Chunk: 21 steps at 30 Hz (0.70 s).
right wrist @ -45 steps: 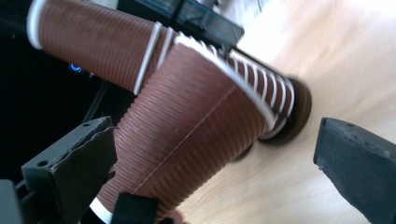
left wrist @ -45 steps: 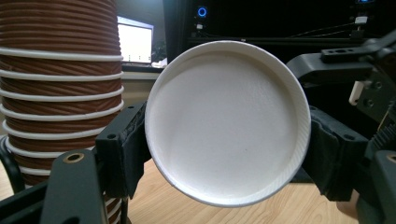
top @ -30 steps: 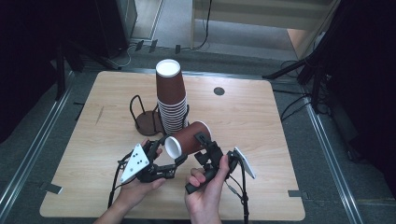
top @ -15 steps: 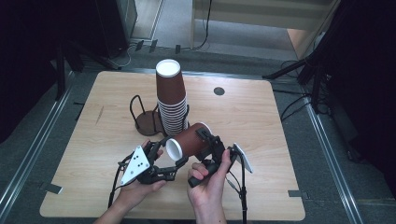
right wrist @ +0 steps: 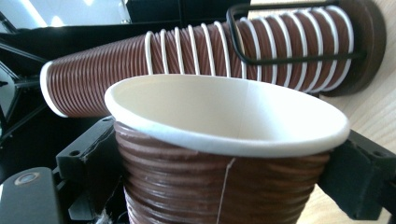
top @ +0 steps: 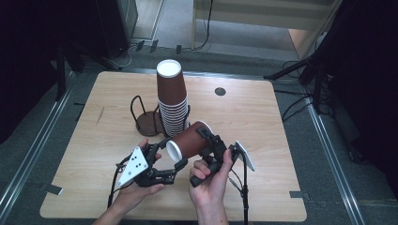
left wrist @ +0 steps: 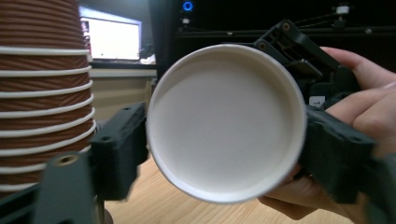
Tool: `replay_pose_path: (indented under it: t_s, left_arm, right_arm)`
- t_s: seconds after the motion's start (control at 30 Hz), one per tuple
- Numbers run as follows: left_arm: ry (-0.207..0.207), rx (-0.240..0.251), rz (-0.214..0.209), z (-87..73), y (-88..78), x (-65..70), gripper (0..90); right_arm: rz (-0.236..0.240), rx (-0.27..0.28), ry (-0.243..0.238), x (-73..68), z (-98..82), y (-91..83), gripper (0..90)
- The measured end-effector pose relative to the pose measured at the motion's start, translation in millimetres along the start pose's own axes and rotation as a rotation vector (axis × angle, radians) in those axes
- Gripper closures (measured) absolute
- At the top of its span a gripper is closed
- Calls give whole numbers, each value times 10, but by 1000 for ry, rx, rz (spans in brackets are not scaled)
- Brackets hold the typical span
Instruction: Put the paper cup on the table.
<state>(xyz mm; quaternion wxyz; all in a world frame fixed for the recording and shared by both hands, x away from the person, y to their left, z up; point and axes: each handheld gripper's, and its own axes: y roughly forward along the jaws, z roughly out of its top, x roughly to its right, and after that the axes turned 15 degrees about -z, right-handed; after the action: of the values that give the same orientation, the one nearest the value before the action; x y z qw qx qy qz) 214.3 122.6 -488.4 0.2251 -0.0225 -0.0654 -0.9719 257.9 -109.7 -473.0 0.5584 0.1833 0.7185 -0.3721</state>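
Table (top: 263, 117), then the cup stack (top: 172, 101) in its rack. We hold one loose cup (top: 190, 140) sideways, above the table, right gripper (top: 213, 147) clamped on its wall. Left gripper (top: 174, 169), jaws just opened, none pressing the base; we should keep the right grip gentle to avoid crushing.

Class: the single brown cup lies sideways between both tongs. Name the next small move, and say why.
Probably draw the left tongs back from the cup's rim: their jaws have just been opening, while the right tongs clamp its ribbed body.

light: even, overhead | surroundings: dark | close-ups: soft (edges blurred)
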Motion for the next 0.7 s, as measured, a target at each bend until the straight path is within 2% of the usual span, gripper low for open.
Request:
replay_pose_path:
  t_s: [0.1, 0.13, 0.2, 0.3, 0.4, 0.6, 0.7]
  left_arm:
    - [-27, -8, 30, 23, -26, 1, 61]
    - [-45, -12, 30, 27, -38, -6, 1]
    - [-66, -29, 62, 30, -68, -17, 0]
    - [-82, -34, 88, 24, -119, -41, 0]
    - [-99, -39, 120, 23, -193, -82, 0]
    - [-121, -40, 165, 29, -358, -164, 0]
    - [-135, -35, 190, 25, -440, -200, 0]
  right_arm:
    - [-1, 24, -15, -11, 59, -12, 111]
    - [-1, 33, -20, -23, 82, -18, 112]
    - [-5, 42, -38, -51, 124, -38, 113]
    - [7, 76, -93, -92, 172, -47, 115]
    - [9, 114, -172, -152, 183, -62, 117]
    - [-6, 235, -389, -292, 158, -112, 120]
    - [4, 300, -452, -346, 156, -142, 120]
